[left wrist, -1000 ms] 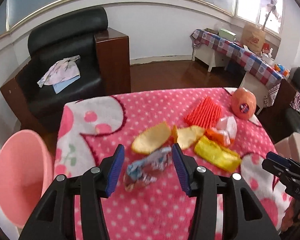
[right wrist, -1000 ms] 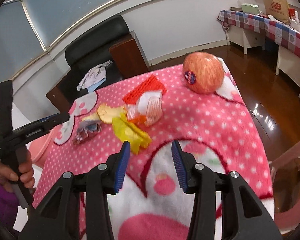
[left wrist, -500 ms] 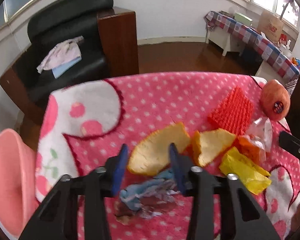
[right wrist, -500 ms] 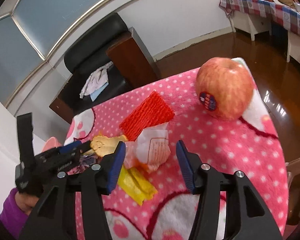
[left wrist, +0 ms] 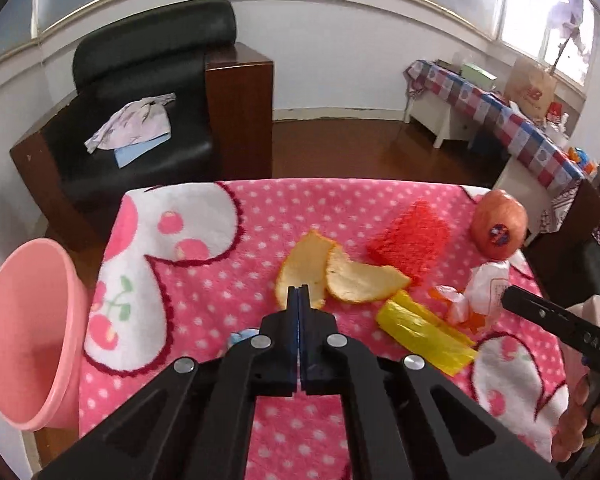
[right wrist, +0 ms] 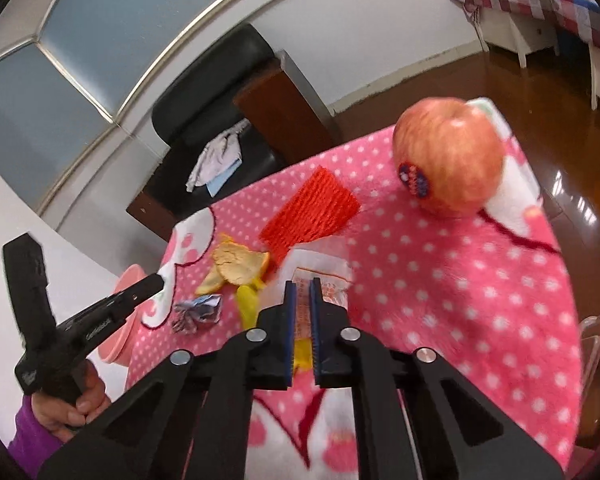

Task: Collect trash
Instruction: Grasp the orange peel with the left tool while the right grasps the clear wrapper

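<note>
A crumpled silvery blue wrapper (right wrist: 198, 312) lies on the pink dotted blanket (right wrist: 460, 288), just beside the left gripper (left wrist: 299, 300), whose jaws are pressed together with nothing between them. A white wrapper (right wrist: 320, 270) is pinched by the right gripper (right wrist: 302, 300). An apple (right wrist: 448, 168) sits near the far edge.

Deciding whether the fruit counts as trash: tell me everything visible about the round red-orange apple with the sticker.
The round red-orange apple looks whole and unbitten, its skin streaked pink and yellow, with a dark blue oval sticker on its side. It rests on the pink polka-dot blanket near the far corner, partly on a white patch. Nothing else touches it; the red foam mesh sleeve lies apart from it, and neither gripper is near it.
</note>
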Demonstrator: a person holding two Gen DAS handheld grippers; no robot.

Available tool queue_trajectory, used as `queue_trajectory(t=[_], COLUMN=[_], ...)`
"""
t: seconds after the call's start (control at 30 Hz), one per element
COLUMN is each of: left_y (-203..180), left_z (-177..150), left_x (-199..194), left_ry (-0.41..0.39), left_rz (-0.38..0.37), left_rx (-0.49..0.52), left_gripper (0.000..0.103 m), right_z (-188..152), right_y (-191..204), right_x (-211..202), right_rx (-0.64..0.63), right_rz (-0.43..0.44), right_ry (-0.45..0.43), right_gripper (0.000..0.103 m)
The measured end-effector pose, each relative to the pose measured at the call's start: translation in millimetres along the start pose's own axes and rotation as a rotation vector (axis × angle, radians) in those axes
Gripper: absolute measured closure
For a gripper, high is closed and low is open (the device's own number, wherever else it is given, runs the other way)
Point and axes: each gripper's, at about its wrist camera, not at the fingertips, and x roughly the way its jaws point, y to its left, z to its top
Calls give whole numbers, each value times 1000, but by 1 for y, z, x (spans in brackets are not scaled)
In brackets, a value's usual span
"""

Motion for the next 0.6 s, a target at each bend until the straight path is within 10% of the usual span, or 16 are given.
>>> queue_trajectory(t=[0.13,0.27,0.43,0.5,0.6], left_y=[-11,-31,-38,-36,-31], left_z=[8,16,19,17,17], left_x=[13,38,74,77,67], left_ry=[14,26,68,69,37], left_rz=[-23,-25,32,29,-22], left_rx=[-9,23,55,57,27], left_gripper=[62,59,68,98,99], right_z=[-10,-18,-21,-19,-16], right_y=[-1,-6,-15,-21,-25], right_x=[-26,-47,-55,-53,-43], right_rx=[-16,-19,5,29,63], right_rz=[-25,-51,-72,-93,-68], right_ry=[-22,-47,-49,-43,-23], right_gripper=[97,97,95,76,57])
